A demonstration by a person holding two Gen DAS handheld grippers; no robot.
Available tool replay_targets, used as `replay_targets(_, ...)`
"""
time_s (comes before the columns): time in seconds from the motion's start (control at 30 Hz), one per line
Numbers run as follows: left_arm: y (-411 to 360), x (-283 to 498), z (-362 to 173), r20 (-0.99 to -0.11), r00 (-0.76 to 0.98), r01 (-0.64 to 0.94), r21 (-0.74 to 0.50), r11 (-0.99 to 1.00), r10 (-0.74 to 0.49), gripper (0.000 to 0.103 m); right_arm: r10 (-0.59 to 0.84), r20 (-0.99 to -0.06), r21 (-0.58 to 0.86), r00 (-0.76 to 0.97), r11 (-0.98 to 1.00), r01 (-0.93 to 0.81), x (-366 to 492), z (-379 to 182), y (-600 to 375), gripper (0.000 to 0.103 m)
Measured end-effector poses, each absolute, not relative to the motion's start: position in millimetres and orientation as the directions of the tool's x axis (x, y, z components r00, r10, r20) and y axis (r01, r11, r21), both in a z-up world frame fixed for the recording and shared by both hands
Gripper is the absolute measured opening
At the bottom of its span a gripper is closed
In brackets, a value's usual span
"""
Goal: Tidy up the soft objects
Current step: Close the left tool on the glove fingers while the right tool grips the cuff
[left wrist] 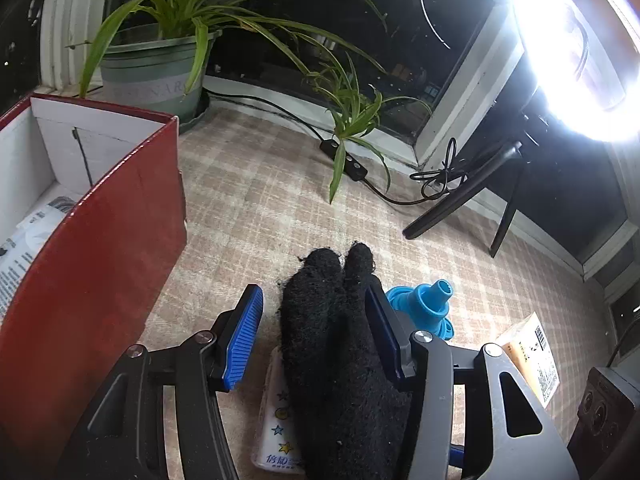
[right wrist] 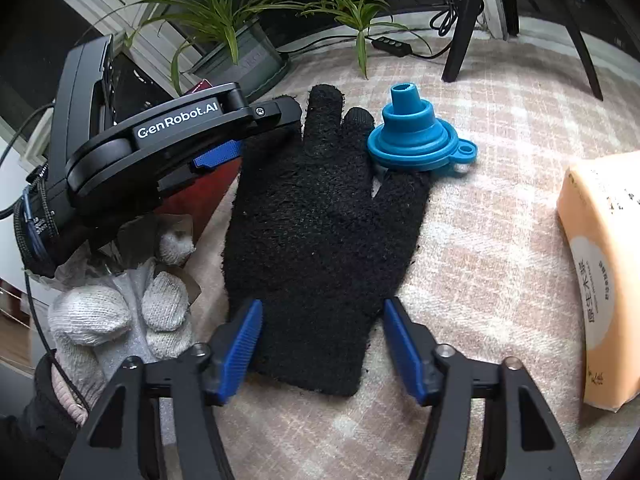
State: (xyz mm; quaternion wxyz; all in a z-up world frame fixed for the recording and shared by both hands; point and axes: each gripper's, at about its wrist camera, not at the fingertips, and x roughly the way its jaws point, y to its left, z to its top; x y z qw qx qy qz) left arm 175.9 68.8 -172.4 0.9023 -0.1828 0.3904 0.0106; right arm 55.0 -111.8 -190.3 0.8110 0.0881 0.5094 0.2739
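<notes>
A black fuzzy glove (right wrist: 320,216) lies flat on the plaid cloth, fingers pointing away. My right gripper (right wrist: 322,344) is open, its blue pads (right wrist: 240,344) either side of the glove's cuff, not squeezing it. My left gripper (left wrist: 316,336) is open over the same glove (left wrist: 340,340), near its fingers; it also shows in the right wrist view (right wrist: 224,152). A red box (left wrist: 92,264) with a white inside stands at the left. A small tissue pack with stars (left wrist: 278,420) lies partly under the glove.
A blue collapsible funnel (right wrist: 416,136) rests against the glove's fingers. An orange tissue pack (right wrist: 600,272) lies at the right. Potted plants (left wrist: 160,64), a black cable with a switch (left wrist: 348,160) and a lamp stand (left wrist: 500,184) sit at the back. A power strip (left wrist: 600,412) is at the right.
</notes>
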Motion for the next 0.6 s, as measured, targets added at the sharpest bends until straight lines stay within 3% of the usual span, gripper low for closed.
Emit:
replay_targets(0.1, 65.4, 176.7, -173.7, -0.706, 0.698, -0.158, -0.314, 0.936, -0.119, 0.042, 0.530, -0.778, 0.415, 0.337, 0.837, -0.357, 56.8, -191.5, -111.8, 0.050)
replay_targets(0.27, 61.4, 177.4, -173.6, -0.703, 0.702, -0.153, -0.304, 0.940, -0.113, 0.030, 0.509, -0.786, 0.394, 0.350, 0.850, -0.350, 58.2, -193.4, -113.9, 0.034)
replay_targets(0.33, 59.8, 176.4, -172.9, -0.699, 0.707, -0.149, -0.295, 0.944, -0.107, 0.020, 0.501, -0.790, 0.388, 0.354, 0.855, -0.344, 58.6, -193.9, -115.5, 0.027)
replay_targets(0.6, 58.1, 171.7, -169.0, -0.683, 0.725, -0.141, -0.272, 0.952, -0.088, 0.011, 0.503, -0.785, 0.394, 0.362, 0.856, -0.335, 58.6, -194.0, -119.9, 0.015)
